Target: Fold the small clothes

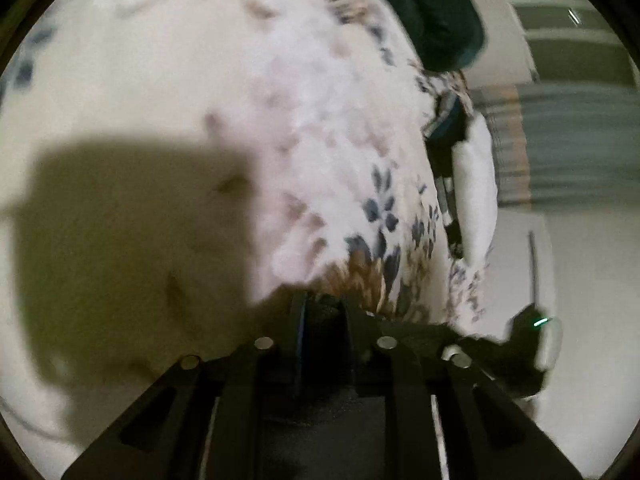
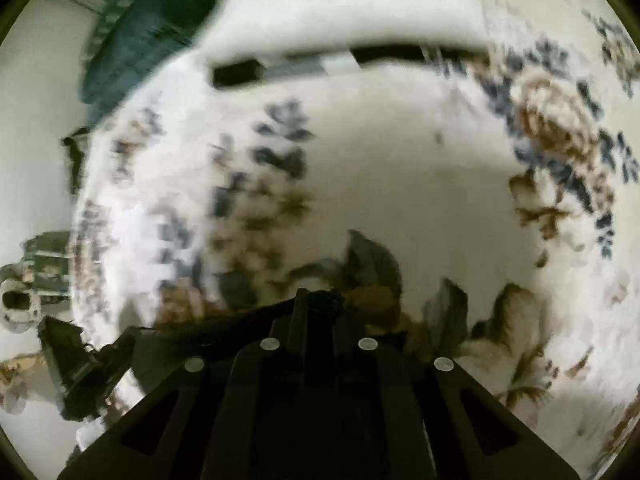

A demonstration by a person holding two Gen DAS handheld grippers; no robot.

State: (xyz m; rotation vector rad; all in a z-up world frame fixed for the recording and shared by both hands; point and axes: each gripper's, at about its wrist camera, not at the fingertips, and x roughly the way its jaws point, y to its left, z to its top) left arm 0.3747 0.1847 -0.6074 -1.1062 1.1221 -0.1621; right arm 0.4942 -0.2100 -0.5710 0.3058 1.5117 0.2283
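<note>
Both grippers are down on the bed, and the left gripper [image 1: 323, 312] is pinched on a dark knitted piece of clothing [image 1: 326, 320] that sits between its narrowed jaws, right at the edge of the white floral bedspread [image 1: 224, 92]. The right gripper [image 2: 320, 304] is clenched too, jaws nearly together on dark knit fabric [image 2: 325, 300] at their tips, low over the flowered cover [image 2: 400, 160]. A dark green garment [image 2: 148, 28] lies at the far edge, well apart from both.
</note>
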